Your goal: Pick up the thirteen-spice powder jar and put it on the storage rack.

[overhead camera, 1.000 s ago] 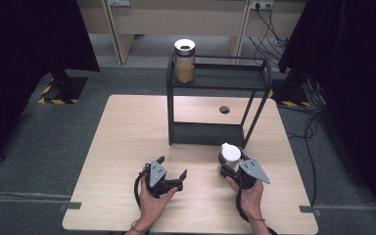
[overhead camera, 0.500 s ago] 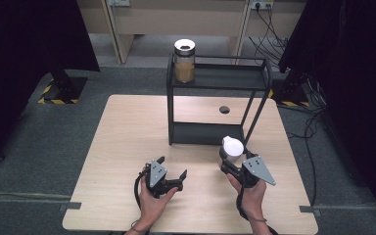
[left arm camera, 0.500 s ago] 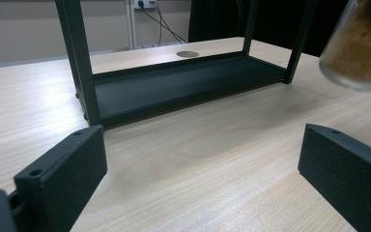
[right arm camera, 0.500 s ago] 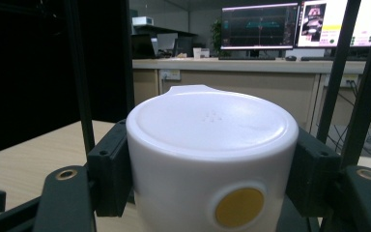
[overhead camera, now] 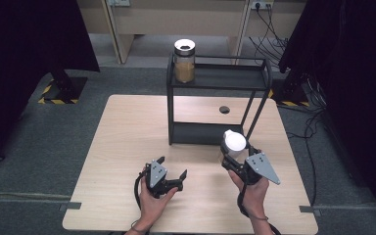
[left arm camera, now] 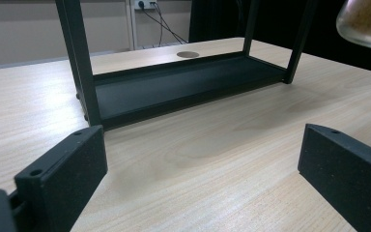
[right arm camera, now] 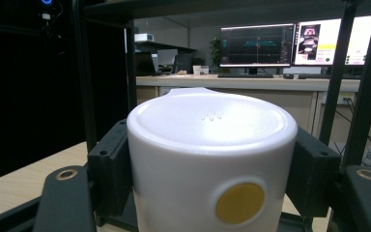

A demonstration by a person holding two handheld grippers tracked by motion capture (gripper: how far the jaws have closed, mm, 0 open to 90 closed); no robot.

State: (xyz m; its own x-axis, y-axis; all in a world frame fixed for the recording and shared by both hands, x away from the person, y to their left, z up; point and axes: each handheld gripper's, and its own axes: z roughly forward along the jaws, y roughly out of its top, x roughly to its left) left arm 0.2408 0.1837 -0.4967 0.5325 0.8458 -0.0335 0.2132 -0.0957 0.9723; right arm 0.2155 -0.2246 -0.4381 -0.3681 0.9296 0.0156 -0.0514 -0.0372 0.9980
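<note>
A glass jar with a white lid [overhead camera: 235, 143] is clamped in my right gripper [overhead camera: 236, 157] and hangs just above the table in front of the black rack's right leg. In the right gripper view the black pads [right arm camera: 110, 164] press on both sides of the white lid [right arm camera: 207, 140], which bears a yellow dot. The jar's glass bottom [left arm camera: 367, 19], with brownish content, shows at the upper right of the left gripper view. My left gripper [overhead camera: 172, 167] rests low over the table's front, open, with bare wood between its jaws.
A black two-shelf rack [overhead camera: 203, 133] stands mid-table; its lower shelf [left arm camera: 183, 87] is bare. A second jar with brown content [overhead camera: 184, 61] stands on the top shelf's left end. A round hole [overhead camera: 224, 109] lies in the table behind the rack. Cables trail at the right.
My right gripper has lifted the white-lidded jar a little and brought it nearer the rack. The left gripper has stayed where it was.
</note>
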